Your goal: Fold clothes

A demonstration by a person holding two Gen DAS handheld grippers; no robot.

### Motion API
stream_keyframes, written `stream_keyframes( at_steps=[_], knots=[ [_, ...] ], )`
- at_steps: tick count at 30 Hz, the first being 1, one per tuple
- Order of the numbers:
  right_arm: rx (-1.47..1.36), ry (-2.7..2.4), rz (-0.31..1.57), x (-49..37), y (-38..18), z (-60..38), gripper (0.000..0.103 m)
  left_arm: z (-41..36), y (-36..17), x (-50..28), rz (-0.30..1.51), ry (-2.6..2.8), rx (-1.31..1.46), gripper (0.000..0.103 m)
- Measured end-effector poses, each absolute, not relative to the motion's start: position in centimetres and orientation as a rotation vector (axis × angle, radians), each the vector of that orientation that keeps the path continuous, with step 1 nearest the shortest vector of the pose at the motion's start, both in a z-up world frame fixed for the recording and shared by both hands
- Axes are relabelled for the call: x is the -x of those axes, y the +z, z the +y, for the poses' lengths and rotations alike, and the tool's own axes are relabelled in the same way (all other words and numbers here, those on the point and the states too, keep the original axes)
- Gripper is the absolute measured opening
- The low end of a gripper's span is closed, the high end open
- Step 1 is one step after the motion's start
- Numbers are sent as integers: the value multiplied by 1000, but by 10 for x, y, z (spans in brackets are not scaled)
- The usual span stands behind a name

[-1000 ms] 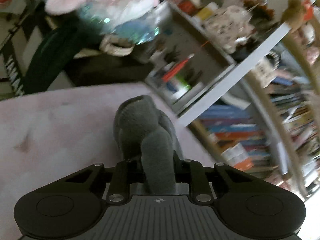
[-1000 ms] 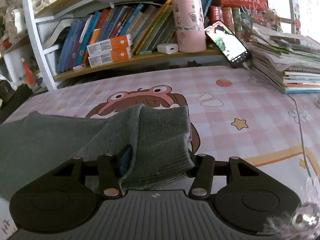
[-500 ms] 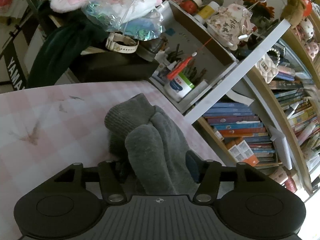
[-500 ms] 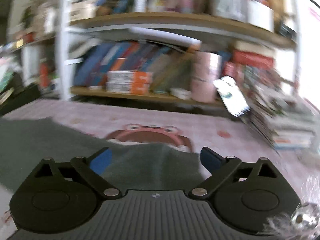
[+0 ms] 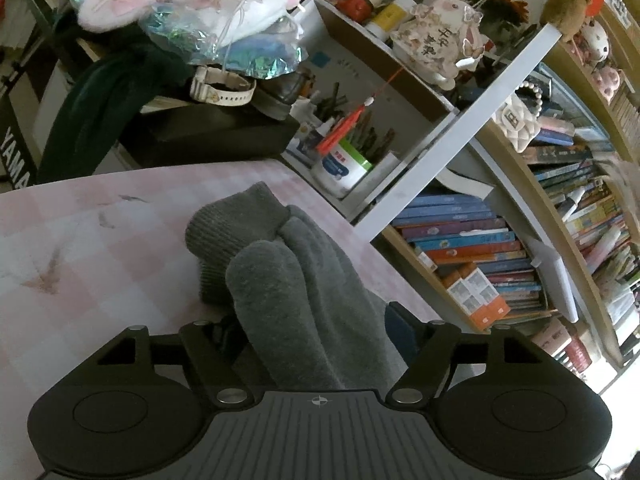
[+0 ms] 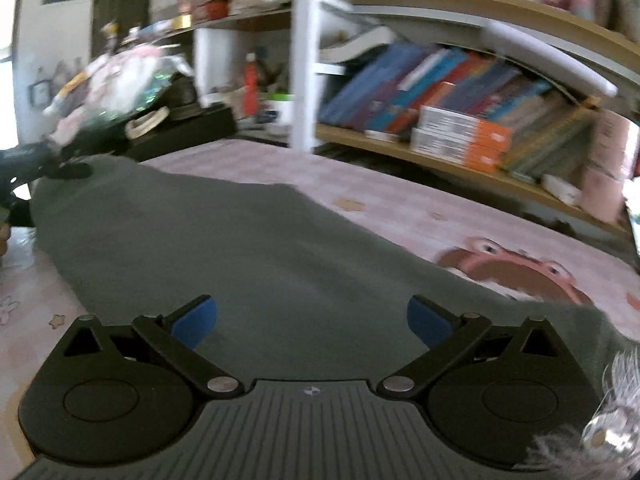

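Observation:
A grey knit garment [image 6: 256, 248] lies spread along the pink checked table cover [image 6: 392, 204]. In the left wrist view its bunched end with a ribbed cuff [image 5: 236, 224] rests on the cover, and folds of it [image 5: 304, 304] lie between the spread jaws of my left gripper [image 5: 316, 328], which is open. My right gripper [image 6: 312, 320] is open and empty, with blue pads [image 6: 192, 320] wide apart just above the garment's near part. The left gripper [image 6: 24, 176] shows at the garment's far left end in the right wrist view.
Bookshelves full of books [image 5: 472, 248] run along the far edge of the table, with a white upright post [image 6: 304, 56]. A glue bottle and pen cup [image 5: 340, 164], a black box [image 5: 208, 136] and a pile of plush toys [image 5: 188, 4] stand at the left end.
Both grippers opened and let go of the garment. The right gripper swung left, now over the flat garment. The left gripper drew back a little from the bunched end.

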State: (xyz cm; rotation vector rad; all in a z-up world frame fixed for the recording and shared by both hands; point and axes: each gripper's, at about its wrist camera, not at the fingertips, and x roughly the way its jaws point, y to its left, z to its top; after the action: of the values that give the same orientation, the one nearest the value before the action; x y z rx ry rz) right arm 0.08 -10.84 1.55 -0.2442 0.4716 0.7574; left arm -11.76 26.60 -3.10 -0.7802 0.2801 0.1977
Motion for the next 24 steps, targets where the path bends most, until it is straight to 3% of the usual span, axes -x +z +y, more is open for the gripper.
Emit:
stream_keyframes(
  at_steps=[12, 24],
  knots=[
    [406, 853, 482, -9, 6, -43, 103, 265, -31, 115, 291, 194, 768, 78],
    [396, 863, 509, -13, 3, -42, 103, 263, -29, 109, 331, 216, 731, 78]
  ],
)
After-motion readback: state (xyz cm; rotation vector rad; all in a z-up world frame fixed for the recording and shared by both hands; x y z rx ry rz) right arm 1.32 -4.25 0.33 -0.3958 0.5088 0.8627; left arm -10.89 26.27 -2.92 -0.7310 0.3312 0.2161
